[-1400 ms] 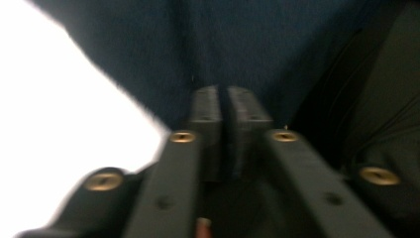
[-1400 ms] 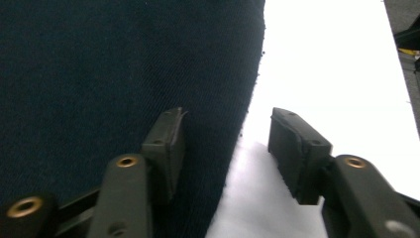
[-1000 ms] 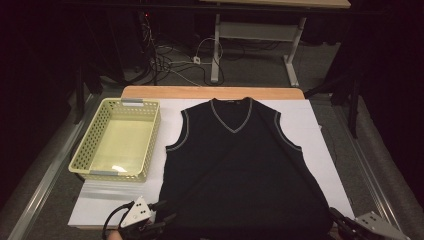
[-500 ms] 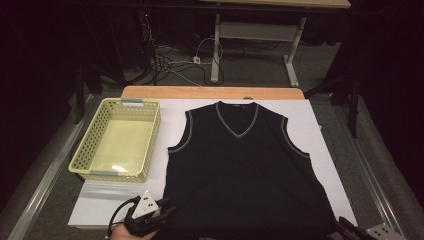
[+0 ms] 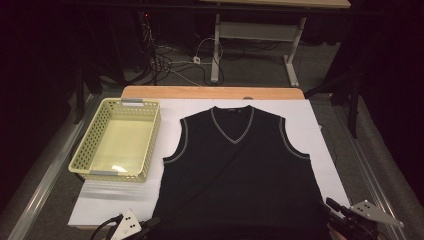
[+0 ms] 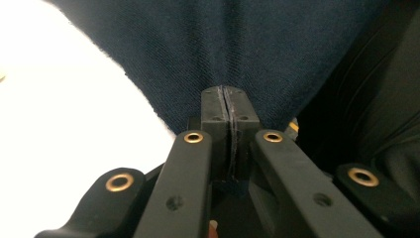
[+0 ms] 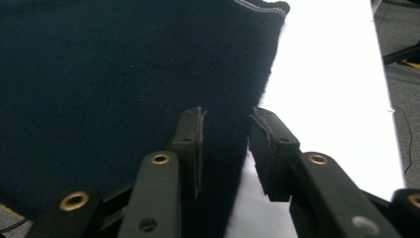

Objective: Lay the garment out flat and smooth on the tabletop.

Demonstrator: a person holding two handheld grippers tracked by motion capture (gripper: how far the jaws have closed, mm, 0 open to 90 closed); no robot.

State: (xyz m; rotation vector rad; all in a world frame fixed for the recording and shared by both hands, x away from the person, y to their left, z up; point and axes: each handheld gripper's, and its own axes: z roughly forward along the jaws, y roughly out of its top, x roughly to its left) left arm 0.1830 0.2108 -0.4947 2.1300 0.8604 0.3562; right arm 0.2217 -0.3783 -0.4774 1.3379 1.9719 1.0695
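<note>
A dark sleeveless V-neck vest [image 5: 240, 175] with grey trim lies flat on a white sheet [image 5: 327, 150]. At the vest's near left corner my left gripper [image 5: 152, 221] has just closed. In the left gripper view its pads [image 6: 225, 94] are pressed together on the hem of the vest [image 6: 223, 39]. My right gripper [image 5: 331, 204] is at the near right corner and its jaws have just been opening. In the right gripper view the gripper [image 7: 225, 121] stands apart, with the side edge of the vest [image 7: 124, 64] lying loose between the pads.
A pale yellow perforated basket [image 5: 80, 167] stands on the sheet left of the vest. The wooden table edge [image 5: 210, 92] runs along the far side. Desk legs and cables [image 5: 215, 55] are on the floor beyond. Metal rails flank the table.
The vest has slid a little toward the near edge. The left gripper sank toward the bottom edge and closed on the hem. The right gripper dipped, came back up, and its jaws parted.
</note>
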